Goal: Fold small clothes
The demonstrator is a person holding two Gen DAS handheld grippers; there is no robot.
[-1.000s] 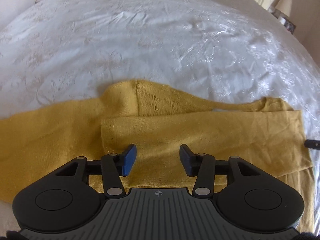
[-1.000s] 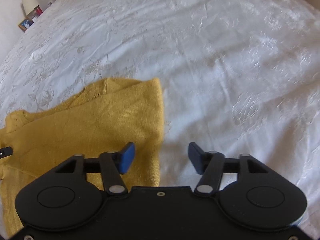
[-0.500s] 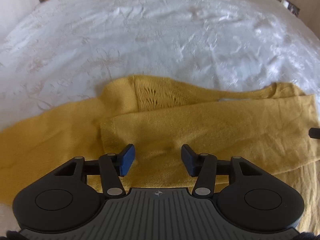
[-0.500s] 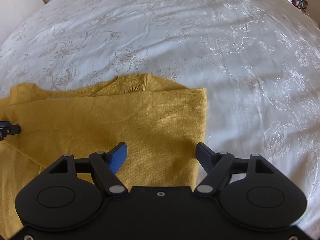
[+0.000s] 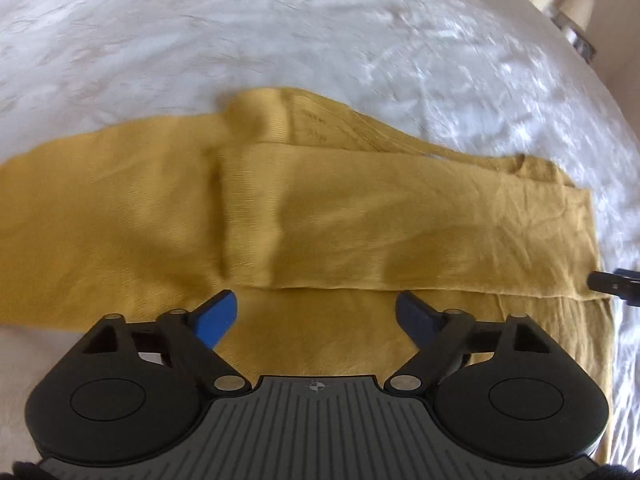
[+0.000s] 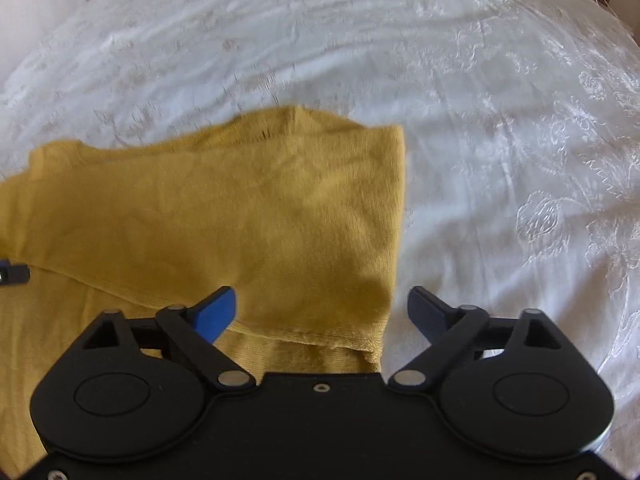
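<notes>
Left wrist: yellow garment (image 5: 360, 220) beneath spread tool (image 5: 316, 316).

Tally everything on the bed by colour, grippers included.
Mustard yellow: 1, the knit garment
White: 1, the embroidered bedspread
Black with blue pads: 2, the left gripper and the right gripper, both open
Total: 4

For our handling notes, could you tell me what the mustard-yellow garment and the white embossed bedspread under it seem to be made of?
The mustard-yellow garment looks like a fine knit, perhaps cotton or wool: matte, with ribbing along its hem and an openwork pattern near the top. The white embossed bedspread looks like woven damask or jacquard, with a raised floral pattern and a slight sheen; the fibre cannot be told.
</notes>
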